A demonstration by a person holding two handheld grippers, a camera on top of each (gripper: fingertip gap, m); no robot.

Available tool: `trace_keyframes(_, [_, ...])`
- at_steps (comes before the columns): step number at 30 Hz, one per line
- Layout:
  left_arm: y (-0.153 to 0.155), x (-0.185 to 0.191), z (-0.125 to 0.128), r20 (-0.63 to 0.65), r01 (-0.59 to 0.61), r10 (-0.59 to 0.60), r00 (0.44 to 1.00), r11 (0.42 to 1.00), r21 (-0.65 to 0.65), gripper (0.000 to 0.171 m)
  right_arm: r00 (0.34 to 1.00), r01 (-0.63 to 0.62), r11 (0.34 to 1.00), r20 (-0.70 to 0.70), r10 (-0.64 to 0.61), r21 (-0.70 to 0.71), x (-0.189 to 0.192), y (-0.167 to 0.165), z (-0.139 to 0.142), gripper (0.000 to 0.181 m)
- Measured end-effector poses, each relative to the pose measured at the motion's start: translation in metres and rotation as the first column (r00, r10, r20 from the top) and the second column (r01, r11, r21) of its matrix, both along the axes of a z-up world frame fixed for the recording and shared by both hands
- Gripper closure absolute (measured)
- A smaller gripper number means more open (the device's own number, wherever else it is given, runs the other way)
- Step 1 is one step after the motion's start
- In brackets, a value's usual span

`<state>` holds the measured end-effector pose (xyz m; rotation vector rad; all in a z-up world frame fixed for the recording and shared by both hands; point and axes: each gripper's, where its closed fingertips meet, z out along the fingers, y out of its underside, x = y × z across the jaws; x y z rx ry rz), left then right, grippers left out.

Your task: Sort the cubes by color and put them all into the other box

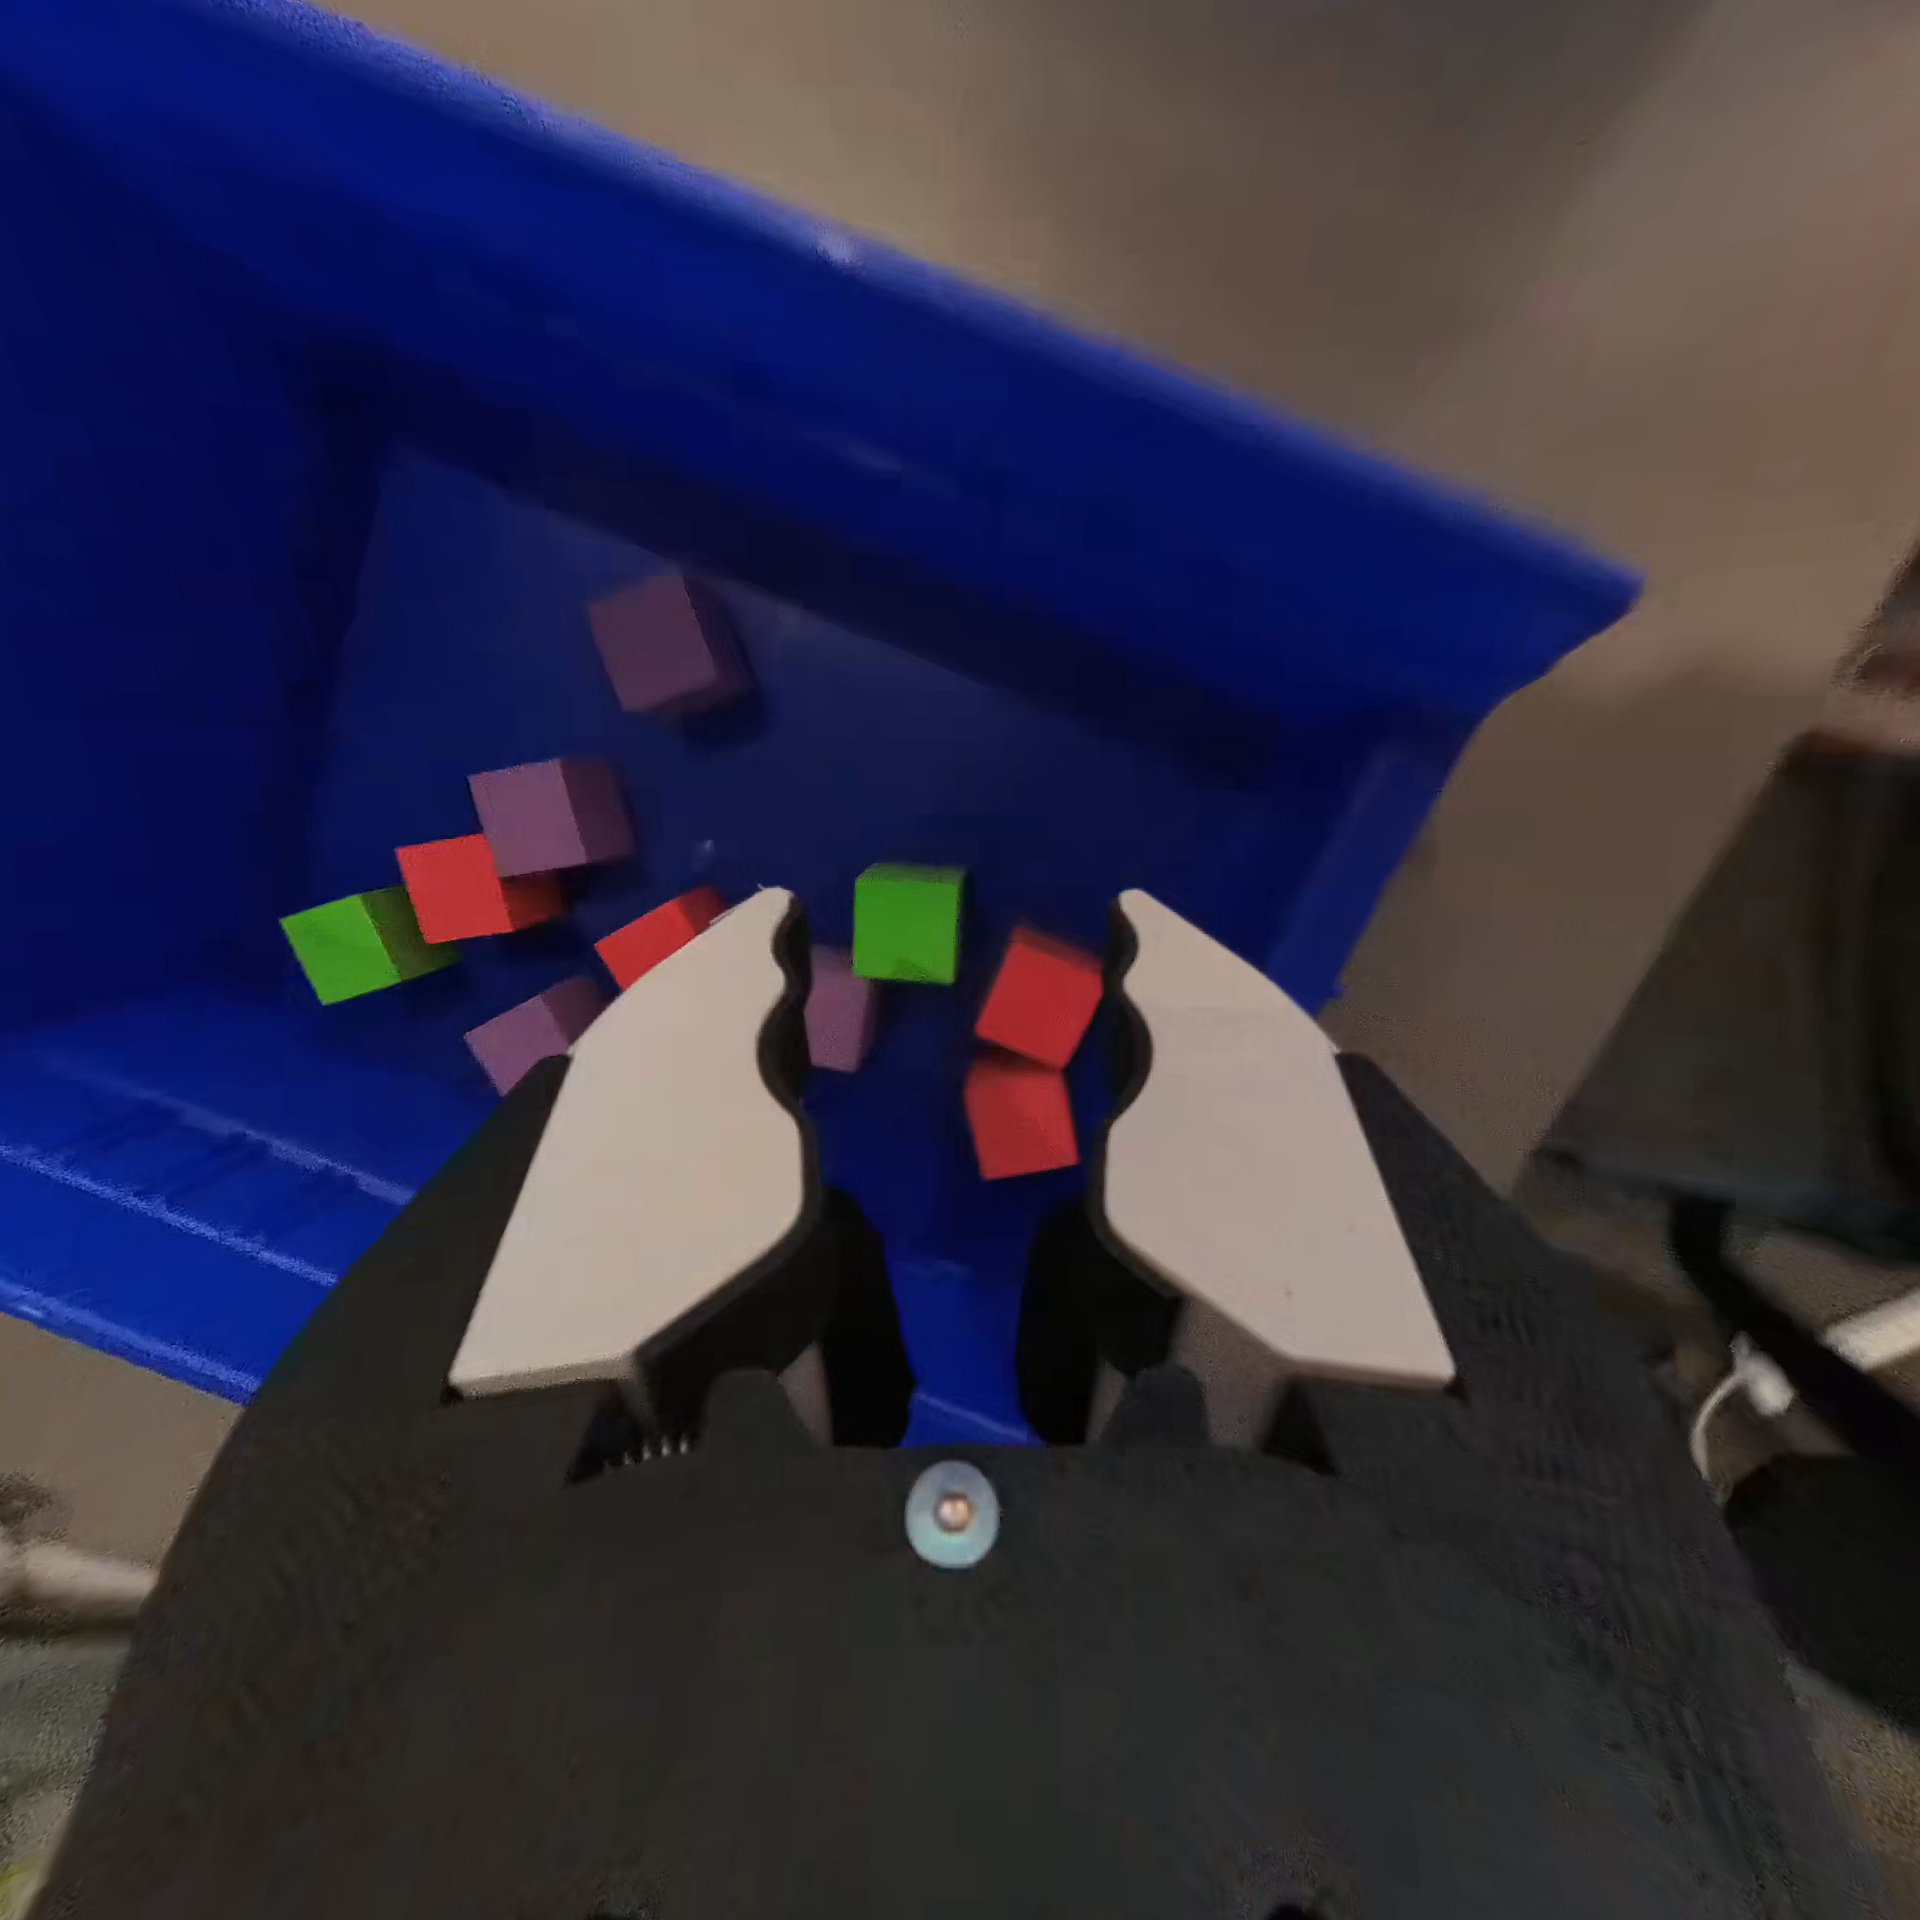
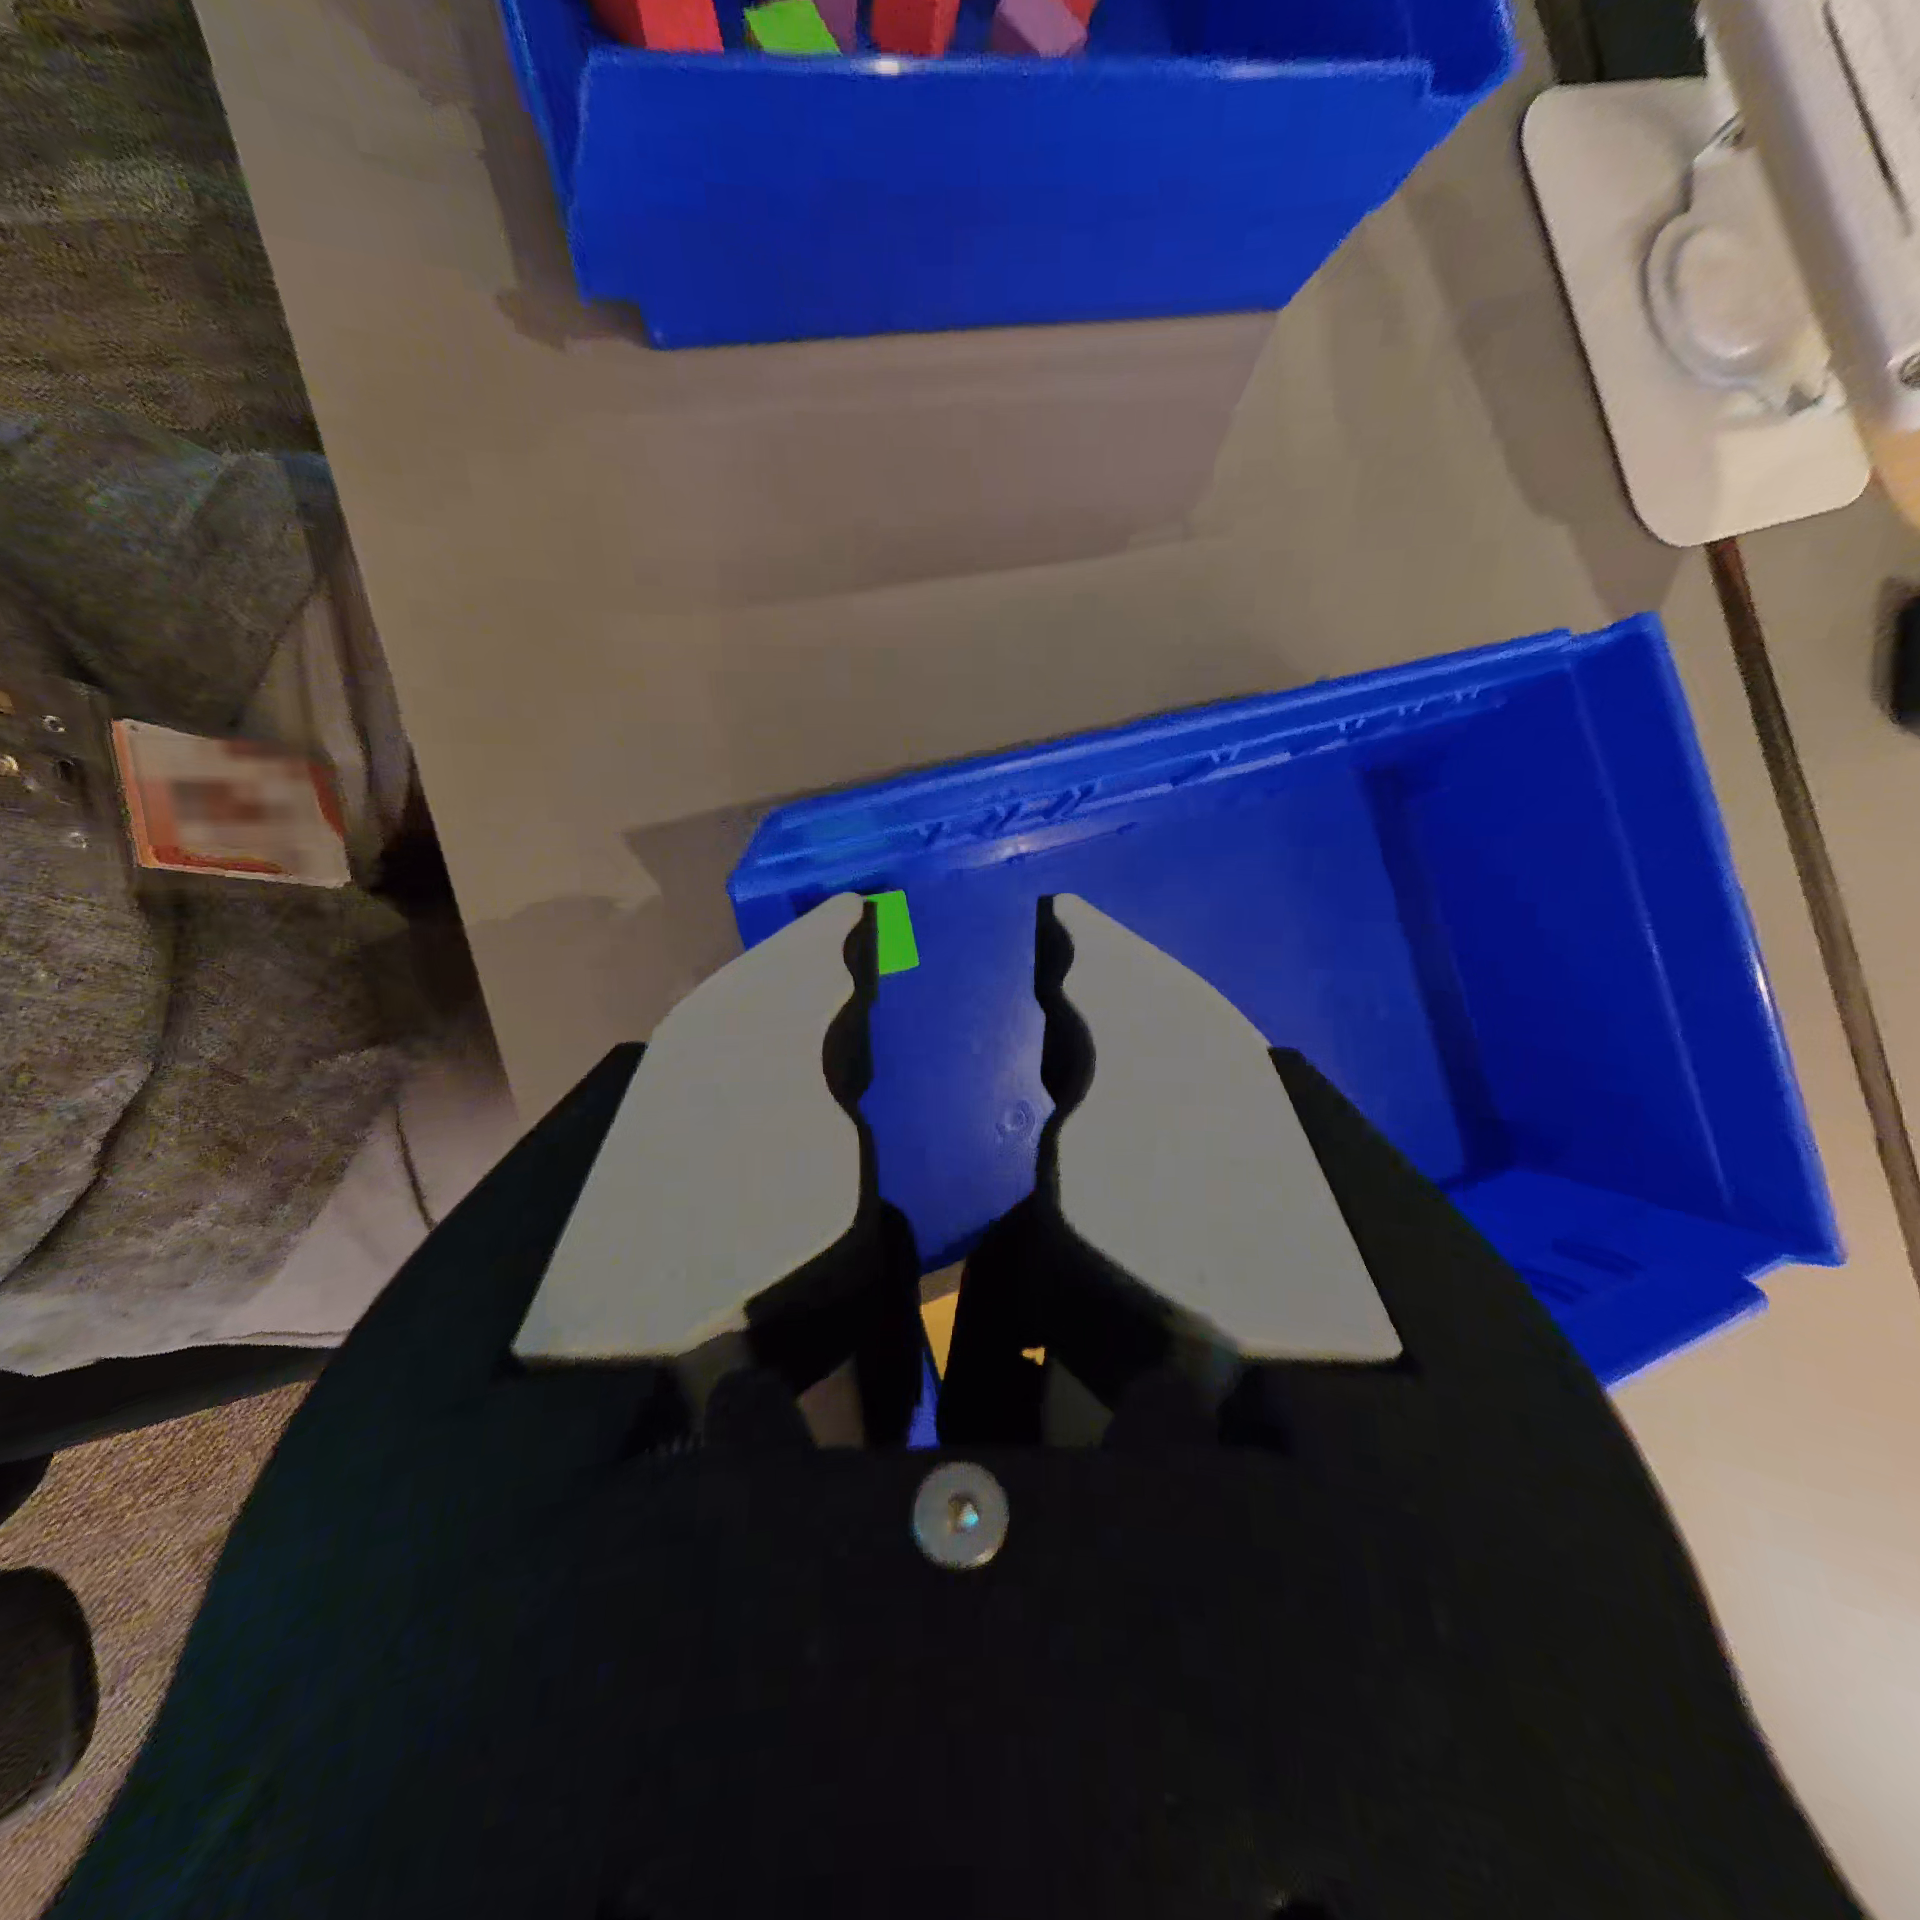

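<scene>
1. Left gripper (image 1: 951, 914) is hanging over a blue plastic bin (image 1: 727, 395) that fills the upper left of the left wrist view. Jaws are standing apart, gripping nothing.
2. Small cubes are lying loose on the bin floor: a green cube (image 1: 906, 923) is sitting just beyond the gap between the fingertips, a red cube (image 1: 1037, 997) beside the right finger, purple cubes (image 1: 551, 816) left of centre (frame is motion-blurred, so contact cannot be judged).
3. Right gripper (image 2: 951, 914) is hovering over a second blue bin (image 2: 1558, 935), centre right of the right wrist view. Jaws apart, empty.
4. One green block (image 2: 896, 932) is resting in that bin's near corner, just beside the left fingertip; probably not touching.
5. The far bin (image 2: 987, 208), along the top edge, is holding mixed cubes, well apart from this gripper.
6. Both bins are sitting on a grey tabletop (image 2: 831, 582).
</scene>
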<state>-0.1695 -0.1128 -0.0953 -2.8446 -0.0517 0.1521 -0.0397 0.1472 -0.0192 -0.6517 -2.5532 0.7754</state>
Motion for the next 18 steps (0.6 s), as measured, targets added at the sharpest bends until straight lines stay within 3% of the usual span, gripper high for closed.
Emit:
trace_keyframes(4, [-0.01, -0.01, -0.032, -0.018, 0.061, -0.065, 0.998, 0.98, -0.188, 0.117, 0.999, -0.013, 1.0, -0.05, 0.012, -0.029, 0.008, -0.009, 0.008, 0.153])
trace_keyframes(11, [-0.017, -0.02, -0.059, -0.01, 0.072, -0.079, 0.997, 0.95, -0.304, 0.117, 0.997, -0.025, 0.999, -0.072, 0.022, -0.042, 0.016, -0.013, 0.011, 0.155])
trace_keyframes(13, [-0.021, -0.019, -0.066, 0.018, 0.061, -0.059, 0.998, 0.937, -0.345, 0.13, 0.997, -0.027, 0.999, -0.078, 0.023, -0.042, 0.017, -0.015, 0.011, 0.155])
trace_keyframes(14, [-0.022, -0.018, -0.066, 0.036, 0.047, -0.037, 0.999, 0.934, -0.355, 0.141, 0.996, -0.029, 0.999, -0.08, 0.025, -0.045, 0.018, -0.017, 0.011, 0.155])
trace_keyframes(16, [-0.02, -0.02, -0.062, 0.052, -0.014, 0.033, 0.998, 0.945, -0.328, 0.142, 0.995, -0.036, 0.998, -0.09, 0.031, -0.056, 0.018, -0.021, 0.01, 0.155])
trace_keyframes(18, [-0.008, -0.019, -0.048, 0.112, -0.093, 0.117, 0.987, 0.976, -0.198, 0.142, 0.991, -0.044, 0.997, -0.127, 0.036, -0.064, 0.015, -0.025, 0.009, 0.156])
